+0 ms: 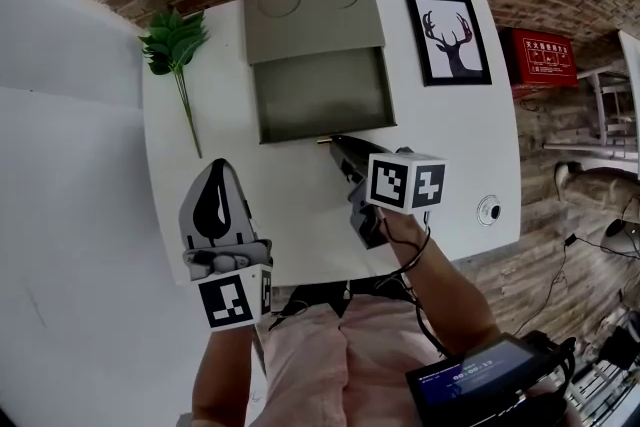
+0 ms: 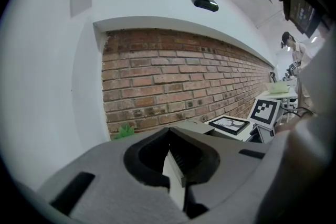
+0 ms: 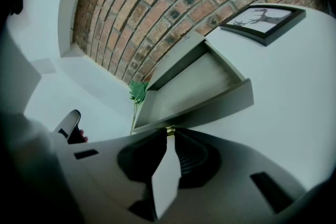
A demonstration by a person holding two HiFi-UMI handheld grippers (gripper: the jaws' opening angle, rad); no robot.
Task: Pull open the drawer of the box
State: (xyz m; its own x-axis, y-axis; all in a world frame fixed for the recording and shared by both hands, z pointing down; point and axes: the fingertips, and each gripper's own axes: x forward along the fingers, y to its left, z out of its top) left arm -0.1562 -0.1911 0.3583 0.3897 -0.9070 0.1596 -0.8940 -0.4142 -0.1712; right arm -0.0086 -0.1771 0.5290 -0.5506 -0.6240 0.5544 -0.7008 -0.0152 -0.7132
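A grey box [image 1: 312, 15] lies on the white table [image 1: 455, 145] with its drawer [image 1: 320, 95] pulled out toward me and nothing inside. My right gripper [image 1: 335, 143] reaches the drawer's front wall [image 3: 210, 105], and its jaws are shut on the small brass knob [image 3: 169, 130] there. My left gripper [image 1: 214, 167] hovers at the table's near left, well apart from the box. In the left gripper view, its jaws [image 2: 169, 131] are pressed together with nothing between them.
A green leafy sprig [image 1: 175, 50] lies left of the box, and a framed deer picture [image 1: 448, 37] lies to its right. A small round fitting [image 1: 489, 209] sits near the table's right front edge. A red case [image 1: 540, 55] stands beyond the table's right edge, and a brick wall runs behind.
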